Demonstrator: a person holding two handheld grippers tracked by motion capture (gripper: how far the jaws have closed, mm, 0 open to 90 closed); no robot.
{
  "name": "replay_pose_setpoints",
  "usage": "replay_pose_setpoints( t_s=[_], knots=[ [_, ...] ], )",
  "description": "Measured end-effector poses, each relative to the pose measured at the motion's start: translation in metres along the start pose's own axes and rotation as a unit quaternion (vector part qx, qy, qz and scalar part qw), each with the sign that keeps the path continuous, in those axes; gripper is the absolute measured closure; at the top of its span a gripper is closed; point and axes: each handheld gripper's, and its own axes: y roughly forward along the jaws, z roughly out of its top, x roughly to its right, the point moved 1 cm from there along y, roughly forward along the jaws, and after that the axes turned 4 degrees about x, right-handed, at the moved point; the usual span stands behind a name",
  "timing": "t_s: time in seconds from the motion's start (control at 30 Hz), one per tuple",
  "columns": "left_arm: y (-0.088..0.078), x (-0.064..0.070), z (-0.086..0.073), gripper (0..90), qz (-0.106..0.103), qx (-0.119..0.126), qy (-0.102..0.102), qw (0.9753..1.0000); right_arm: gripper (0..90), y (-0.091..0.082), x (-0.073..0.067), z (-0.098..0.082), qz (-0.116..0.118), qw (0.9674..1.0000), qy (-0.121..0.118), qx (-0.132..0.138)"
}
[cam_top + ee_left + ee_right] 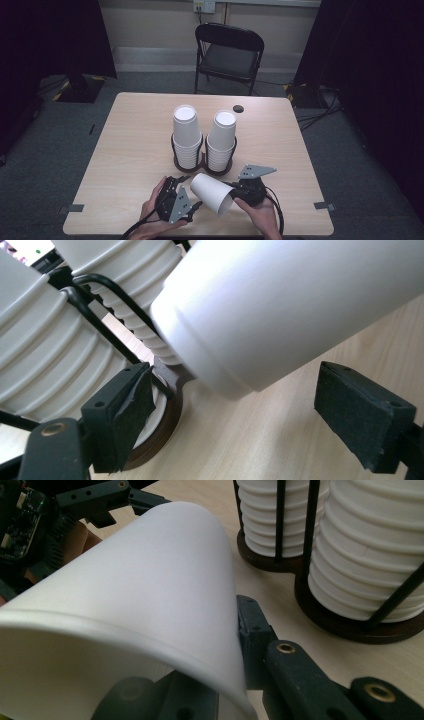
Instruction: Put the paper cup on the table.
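Item: one white paper cup, plain, lying on its side above the near edge of a pale wooden table, base pointing far-left and open mouth near-right. The right gripper was clamped on the cup at its rim end; in the right gripper view a black jaw pressed against the cup wall just behind the rolled rim, a grip that probably kept the mouth from crushing. The left gripper sat just left of the cup with its jaws standing wide apart and touching nothing; in the left gripper view the cup's base end hung between and beyond the two black pads, so it appeared ready to take or steady that end. Beyond the cup, at mid-table, stood two stacks of matching cups, base-up: a left stack and a right stack, each inside a black wire holder on a dark round base, the uprights evidently there to keep the stacks from toppling. A small dark round object lay on the far table. A black folding chair stood beyond the table. No brand, label or writing could be read on any cup or holder.
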Motion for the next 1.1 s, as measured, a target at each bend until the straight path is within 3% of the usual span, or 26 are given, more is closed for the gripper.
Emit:
replay_pose_setpoints(
  t_s=[0.03,0.1,0.27,0.37,0.57,0.8,1.07,1.1],
  knots=[
    [0.001,0.002,0.002,15.6,0.007,-0.011,0.014,0.9998,86.4,0.001,0.0,0.001,0.002,1.0,0.001,-0.007],
    [0.003,0.004,0.004,15.5,0.007,-0.012,0.018,0.9997,86.4,0.003,0.0,0.002,0.01,0.9998,0.006,-0.019],
    [0.006,0.01,0.008,15.3,0.011,-0.028,0.052,0.9982,86.4,0.009,0.0,0.005,0.018,0.9988,0.014,-0.042],
    [0.008,0.012,0.008,15.1,0.018,-0.041,0.058,0.9973,86.4,0.012,0.003,0.006,0.027,0.9981,0.019,-0.052],
    [0.008,0.012,0.009,14.6,0.02,-0.041,0.079,0.9958,86.4,0.014,0.006,0.007,0.035,0.9971,0.029,-0.061],
    [0.009,0.013,0.011,14.1,0.022,-0.044,0.088,0.9949,86.4,0.015,0.006,0.01,0.039,0.9961,0.034,-0.072],
    [0.01,0.019,0.016,13.1,0.037,-0.055,0.127,0.9897,86.4,0.026,0.003,0.016,0.049,0.9941,0.036,-0.09],
    [0.01,0.02,0.016,13.3,0.033,-0.052,0.124,0.9904,86.3,0.027,0.003,0.016,0.05,0.9936,0.039,-0.094]
  ],
)
